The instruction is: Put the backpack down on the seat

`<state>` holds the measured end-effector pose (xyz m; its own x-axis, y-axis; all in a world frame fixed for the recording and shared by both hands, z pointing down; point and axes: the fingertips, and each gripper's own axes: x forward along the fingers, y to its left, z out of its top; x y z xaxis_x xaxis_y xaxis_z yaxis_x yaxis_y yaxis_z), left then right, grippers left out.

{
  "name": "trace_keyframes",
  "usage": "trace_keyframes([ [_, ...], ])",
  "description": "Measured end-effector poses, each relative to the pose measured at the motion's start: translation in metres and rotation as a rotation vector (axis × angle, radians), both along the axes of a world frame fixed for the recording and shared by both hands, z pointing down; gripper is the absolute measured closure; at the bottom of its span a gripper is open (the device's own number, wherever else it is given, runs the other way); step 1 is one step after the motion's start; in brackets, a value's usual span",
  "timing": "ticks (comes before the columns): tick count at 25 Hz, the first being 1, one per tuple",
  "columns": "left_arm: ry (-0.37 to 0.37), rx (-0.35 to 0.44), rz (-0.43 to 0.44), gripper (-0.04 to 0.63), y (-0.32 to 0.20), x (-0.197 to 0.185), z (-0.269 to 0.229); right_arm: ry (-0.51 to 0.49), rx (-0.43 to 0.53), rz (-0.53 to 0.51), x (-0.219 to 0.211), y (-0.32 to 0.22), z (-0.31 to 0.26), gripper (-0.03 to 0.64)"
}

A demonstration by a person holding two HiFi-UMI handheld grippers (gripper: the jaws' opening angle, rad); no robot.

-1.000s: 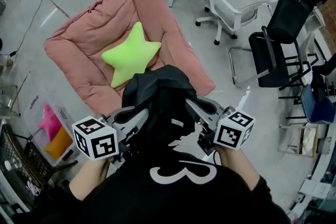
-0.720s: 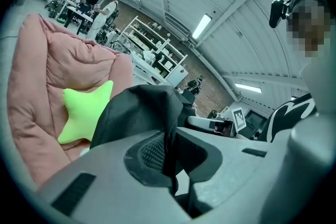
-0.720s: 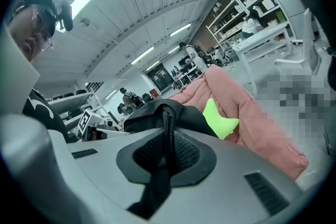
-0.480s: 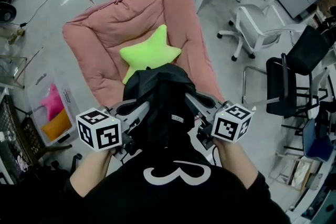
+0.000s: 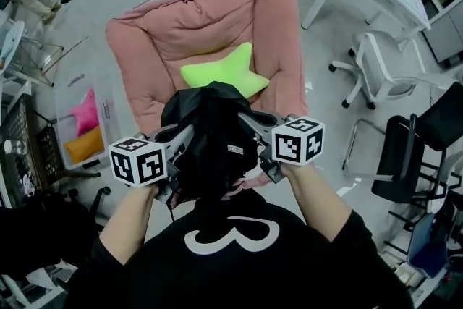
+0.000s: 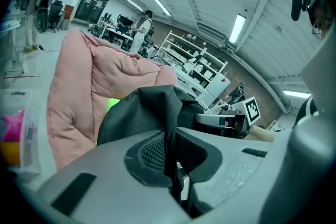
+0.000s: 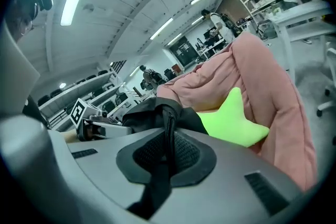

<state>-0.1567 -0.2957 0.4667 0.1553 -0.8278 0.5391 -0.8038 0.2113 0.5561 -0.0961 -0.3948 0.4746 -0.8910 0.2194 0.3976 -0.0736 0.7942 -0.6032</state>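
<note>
I held the black backpack (image 5: 210, 137) between both grippers, one on each side. The left gripper (image 6: 170, 157) had its fingers pinched on a fold of the backpack's fabric, and the right gripper (image 7: 167, 149) had its fingers clamped on a black strap of it. The backpack hung at the near edge of the pink seat (image 5: 181, 29), just short of the green star pillow (image 5: 230, 71) lying in the seat's middle. Whether the backpack touched the seat I could not tell. A white chair (image 5: 382, 76) stood well off to the right.
</note>
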Motion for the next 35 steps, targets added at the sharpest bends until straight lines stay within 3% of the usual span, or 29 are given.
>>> trace_keyframes([
  [6,-0.065,-0.037,-0.171,0.575,0.002,-0.034,0.037,0.021,0.017,-0.163,-0.050,-0.008,0.040,0.586],
  [14,-0.129,-0.087,-0.354,0.575,0.017,-0.082,0.084,0.012,0.093,-0.288,-0.109,0.000,0.088,0.586],
  [21,-0.112,-0.131,-0.453,0.574,0.029,-0.101,0.124,0.057,0.138,-0.283,-0.129,0.003,0.128,0.582],
  [26,-0.120,-0.095,-0.467,0.574,0.036,-0.106,0.130,0.073,0.166,-0.261,-0.133,0.006,0.137,0.545],
  [28,-0.111,-0.088,-0.457,0.539,0.038,-0.103,0.131,0.077,0.186,-0.260,-0.131,0.007,0.137,0.527],
  [30,-0.102,-0.086,-0.447,0.442,0.039,-0.098,0.131,0.081,0.210,-0.264,-0.126,0.007,0.134,0.478],
  [35,-0.098,-0.093,-0.458,0.366,0.059,-0.078,0.136,0.102,0.263,-0.216,-0.094,0.001,0.132,0.391],
])
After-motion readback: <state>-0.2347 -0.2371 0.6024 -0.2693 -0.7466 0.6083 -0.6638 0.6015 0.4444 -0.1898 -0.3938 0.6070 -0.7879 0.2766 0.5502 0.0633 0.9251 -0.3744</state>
